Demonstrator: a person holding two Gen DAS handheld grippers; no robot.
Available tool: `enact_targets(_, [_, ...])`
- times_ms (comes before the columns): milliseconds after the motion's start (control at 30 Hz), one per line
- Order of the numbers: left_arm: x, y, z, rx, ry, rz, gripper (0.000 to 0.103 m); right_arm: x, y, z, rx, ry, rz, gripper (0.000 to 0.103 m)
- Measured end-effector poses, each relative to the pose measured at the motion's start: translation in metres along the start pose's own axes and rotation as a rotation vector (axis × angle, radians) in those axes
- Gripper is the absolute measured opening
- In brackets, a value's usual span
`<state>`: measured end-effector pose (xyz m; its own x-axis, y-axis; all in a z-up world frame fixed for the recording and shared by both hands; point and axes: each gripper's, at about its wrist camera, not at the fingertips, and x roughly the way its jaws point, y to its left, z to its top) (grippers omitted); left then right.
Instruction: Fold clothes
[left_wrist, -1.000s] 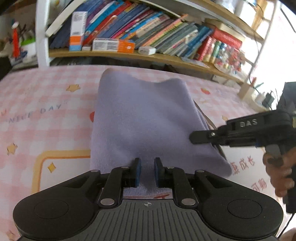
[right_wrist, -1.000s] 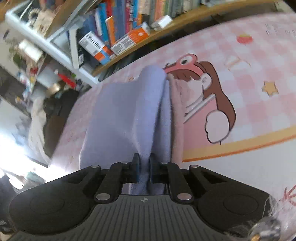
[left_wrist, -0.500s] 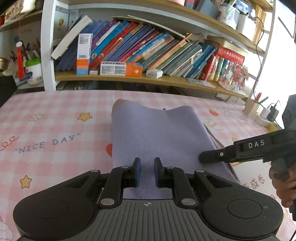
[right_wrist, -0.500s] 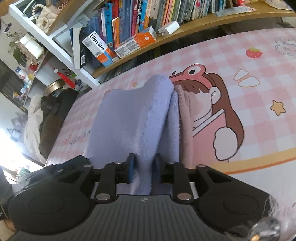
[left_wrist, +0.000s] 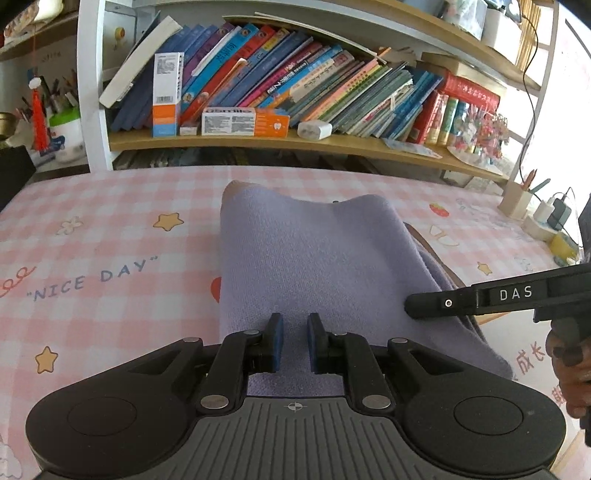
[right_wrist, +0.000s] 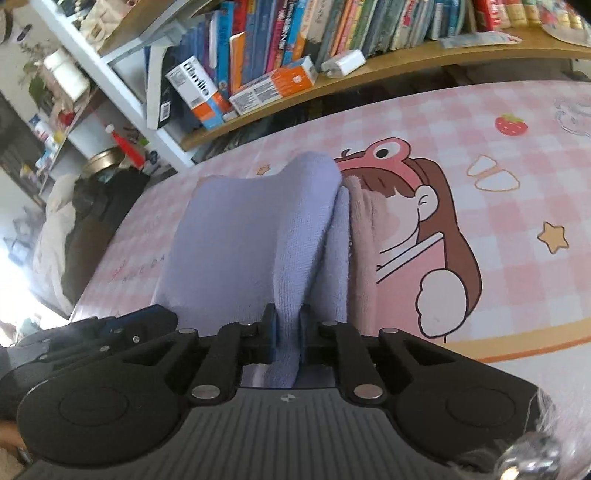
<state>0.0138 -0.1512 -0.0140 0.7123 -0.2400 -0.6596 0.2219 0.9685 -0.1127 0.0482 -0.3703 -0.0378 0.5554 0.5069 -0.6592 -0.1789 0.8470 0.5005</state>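
A lavender towel-like cloth slopes from both grippers down onto the pink checked table. My left gripper holds its near edge, with cloth filling the gap between the blue pads. My right gripper, marked DAS, grips the cloth's right edge. In the right wrist view my right gripper is shut on a raised fold of the cloth. A pinkish layer shows along the cloth's right side. The left gripper sits at the cloth's left corner.
A bookshelf full of books and boxes runs along the table's far edge. A pen holder and chargers stand at the far right. A person's hand holds the right gripper. The cartoon print lies right of the cloth.
Both grippers have risen and drawn back with the cloth's near edge, so the views now look higher toward the shelf. The right jaws are closer together on the fold than half a second ago.
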Motion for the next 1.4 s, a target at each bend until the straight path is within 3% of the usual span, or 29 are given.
enact_targets(67, [-0.004,-0.003,0.0,-0.002,-0.014,0.014,0.015,-0.003,-0.001,0.001,-0.003,0.005,0.012,0.013])
enact_targets(200, [-0.019,-0.01,0.001,-0.026,-0.035,0.035,0.018,-0.026,0.01,-0.003,-0.082,-0.033,0.0,0.037])
enact_targets(333, [-0.038,-0.023,-0.001,-0.036,-0.058,0.054,0.019,-0.047,0.015,-0.008,-0.14,-0.062,0.005,0.044])
enact_targets(700, [-0.078,-0.062,-0.026,-0.131,-0.066,0.142,0.022,-0.094,0.01,-0.034,-0.221,-0.067,-0.021,0.05])
enact_targets(867, [-0.084,-0.072,-0.043,-0.205,-0.016,0.197,0.022,-0.103,0.01,-0.054,-0.267,-0.032,-0.09,0.053])
enact_targets(1033, [-0.091,-0.081,-0.051,-0.216,-0.004,0.221,0.022,-0.106,0.002,-0.069,-0.23,0.03,-0.088,0.059])
enact_targets(1067, [-0.093,-0.083,-0.052,-0.216,-0.001,0.225,0.024,-0.106,0.002,-0.07,-0.231,0.037,-0.095,0.061])
enact_targets(1200, [-0.095,-0.089,-0.054,-0.202,0.007,0.244,0.05,-0.107,0.003,-0.074,-0.243,0.042,-0.12,0.071])
enact_targets(1333, [-0.093,-0.093,-0.055,-0.18,0.025,0.249,0.059,-0.106,0.002,-0.076,-0.237,0.048,-0.145,0.078])
enact_targets(1400, [-0.091,-0.091,-0.055,-0.174,0.03,0.251,0.069,-0.105,0.001,-0.077,-0.229,0.052,-0.159,0.08])
